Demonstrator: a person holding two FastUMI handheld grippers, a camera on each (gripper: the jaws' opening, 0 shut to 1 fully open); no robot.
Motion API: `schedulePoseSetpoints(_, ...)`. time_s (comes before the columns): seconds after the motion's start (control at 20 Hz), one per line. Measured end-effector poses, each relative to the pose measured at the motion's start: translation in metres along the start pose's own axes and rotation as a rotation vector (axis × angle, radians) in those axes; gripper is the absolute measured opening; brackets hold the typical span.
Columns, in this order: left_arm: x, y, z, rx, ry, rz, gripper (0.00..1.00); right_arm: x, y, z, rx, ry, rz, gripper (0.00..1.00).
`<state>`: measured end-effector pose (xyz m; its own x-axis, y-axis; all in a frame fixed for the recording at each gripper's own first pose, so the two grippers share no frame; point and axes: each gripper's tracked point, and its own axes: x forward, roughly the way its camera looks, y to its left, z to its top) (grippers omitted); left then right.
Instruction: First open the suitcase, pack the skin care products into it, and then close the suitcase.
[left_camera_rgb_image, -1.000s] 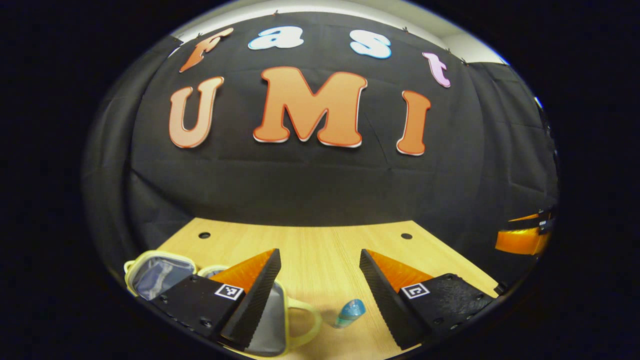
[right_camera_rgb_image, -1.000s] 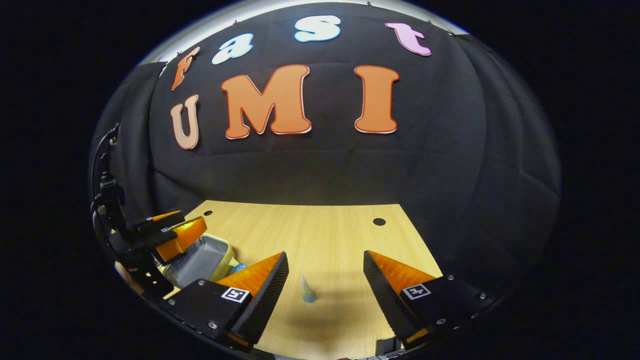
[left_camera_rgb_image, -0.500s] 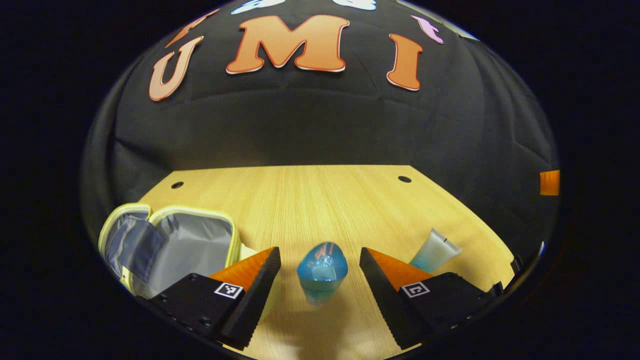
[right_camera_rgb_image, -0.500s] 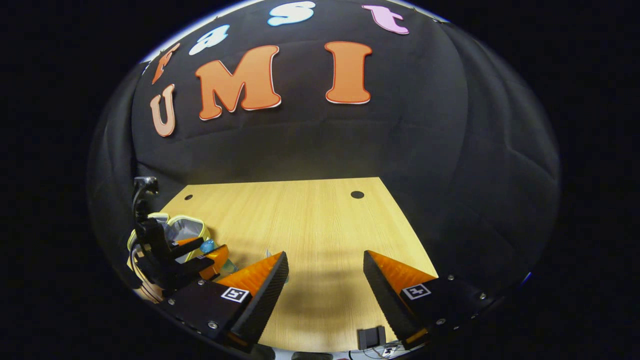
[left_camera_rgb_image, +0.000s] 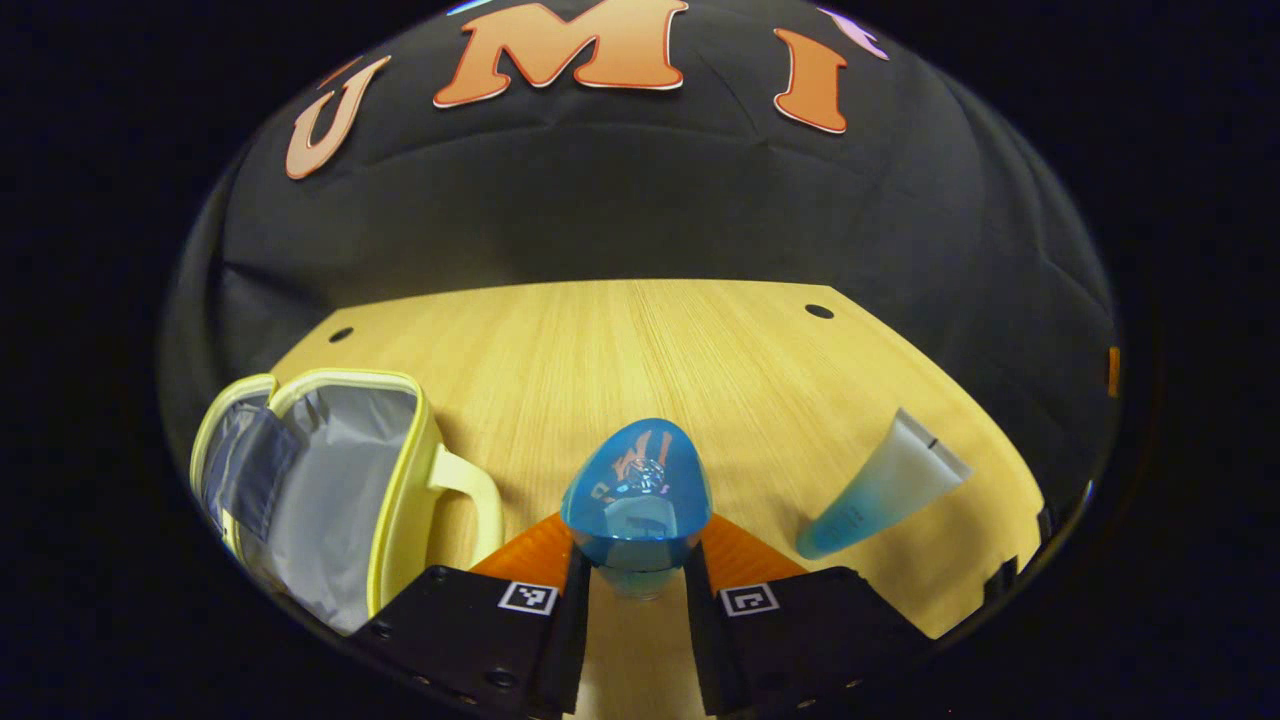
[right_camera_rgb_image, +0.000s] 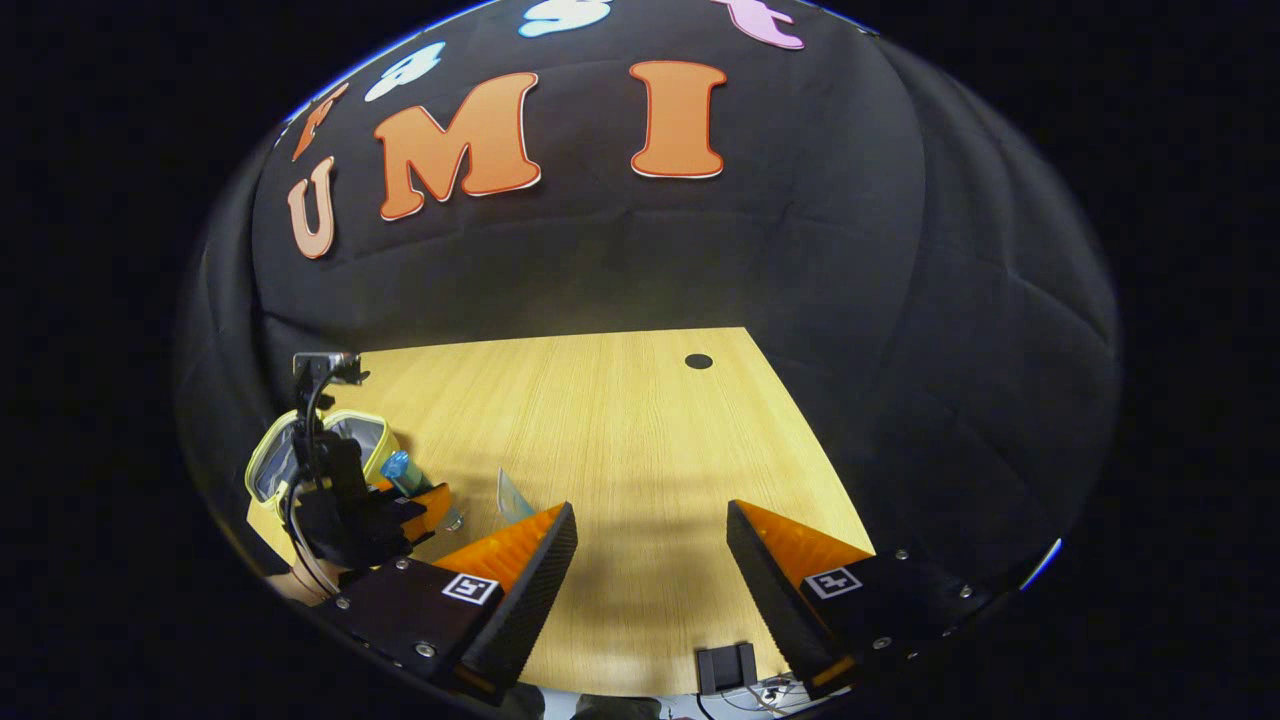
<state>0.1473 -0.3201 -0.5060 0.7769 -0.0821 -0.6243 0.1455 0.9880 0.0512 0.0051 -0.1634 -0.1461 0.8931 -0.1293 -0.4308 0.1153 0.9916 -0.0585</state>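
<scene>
A small yellow suitcase (left_camera_rgb_image: 398, 470) lies open on the wooden table at the left, its grey lining showing and its handle toward the middle. My left gripper (left_camera_rgb_image: 637, 565) is shut on a blue teardrop-shaped bottle (left_camera_rgb_image: 637, 490), both fingers pressing its lower sides. A pale tube with a blue end (left_camera_rgb_image: 882, 485) lies on the table to the right. In the right gripper view, my right gripper (right_camera_rgb_image: 650, 570) stands open over bare table with nothing between its fingers. At its far left I see the left gripper (right_camera_rgb_image: 405, 505) with the blue bottle (right_camera_rgb_image: 402, 469), the suitcase (right_camera_rgb_image: 262, 462) behind it and the tube (right_camera_rgb_image: 512, 494) beside it.
The wooden table (right_camera_rgb_image: 620, 440) has round holes (left_camera_rgb_image: 819, 311) near its back corners and ends at the black cloth wall. A small black block (right_camera_rgb_image: 727, 667) sits at the table's front edge, just left of my right gripper's right finger.
My left gripper moved in around the blue bottle and closed on it. The right gripper stayed open, and its view shifted so the tube is now at its left finger.
</scene>
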Motion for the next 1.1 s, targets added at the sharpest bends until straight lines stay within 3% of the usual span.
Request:
schedulePoseSetpoints(0.35, -0.09, -0.004, 0.025, -0.029, 0.072, -0.143, 0.45, 0.017, 0.088, 0.001, -0.037, -0.039, 0.21, 0.95)
schedulePoseSetpoints(0.55, -0.143, 0.028, 0.034, -0.025, 0.073, -0.122, 0.45, 0.048, 0.125, -0.033, -0.118, 0.049, 0.282, 0.96)
schedulePoseSetpoints(0.8, -0.194, 0.082, 0.02, -0.046, 0.076, -0.015, 0.44, 0.099, 0.136, -0.085, -0.184, 0.198, 0.286, 0.95)
schedulePoseSetpoints(1.1, -0.212, 0.138, -0.005, -0.08, 0.116, 0.03, 0.44, 0.142, 0.126, -0.117, -0.259, 0.283, 0.208, 0.75)
